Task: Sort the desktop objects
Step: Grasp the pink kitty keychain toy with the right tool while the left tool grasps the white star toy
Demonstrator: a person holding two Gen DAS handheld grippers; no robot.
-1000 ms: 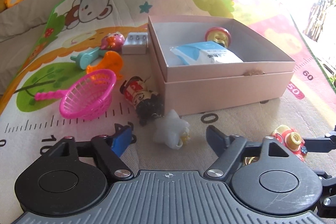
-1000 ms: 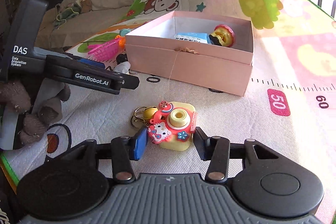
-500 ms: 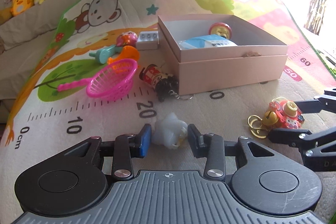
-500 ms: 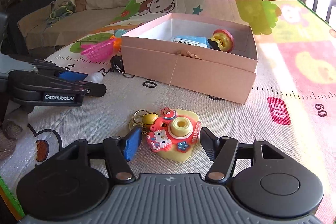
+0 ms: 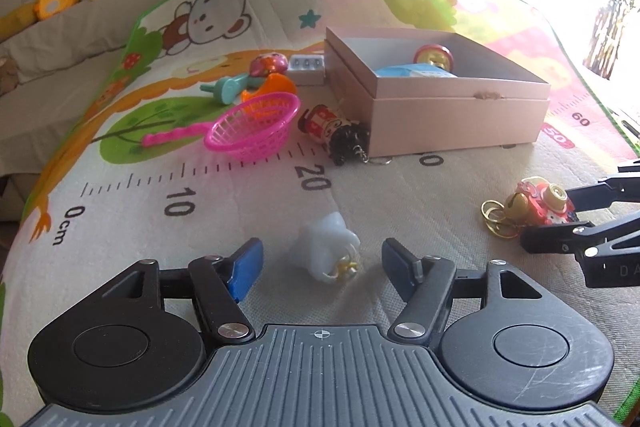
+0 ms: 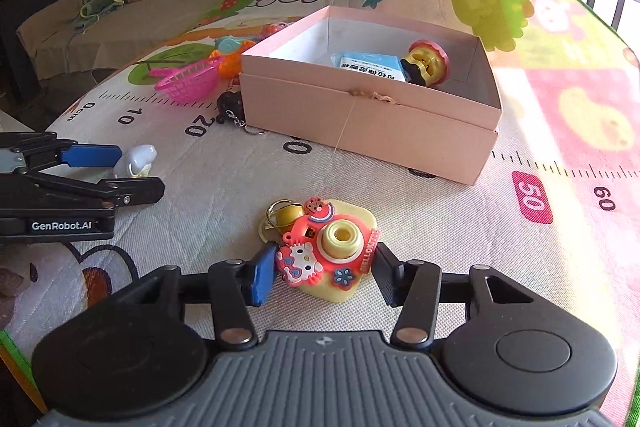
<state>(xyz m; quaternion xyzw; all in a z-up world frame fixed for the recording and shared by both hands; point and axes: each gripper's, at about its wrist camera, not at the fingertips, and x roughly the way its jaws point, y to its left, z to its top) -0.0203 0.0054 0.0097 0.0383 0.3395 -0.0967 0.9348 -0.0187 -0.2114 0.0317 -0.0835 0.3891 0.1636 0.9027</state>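
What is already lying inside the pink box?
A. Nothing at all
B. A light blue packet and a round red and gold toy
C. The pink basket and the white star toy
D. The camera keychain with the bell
B: inside the pink box lie a light blue packet and a round red and gold toy.

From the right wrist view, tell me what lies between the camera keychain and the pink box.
Only bare mat. The right wrist view shows nothing lying between the camera keychain and the pink box except a thin thread hanging down the box's front.
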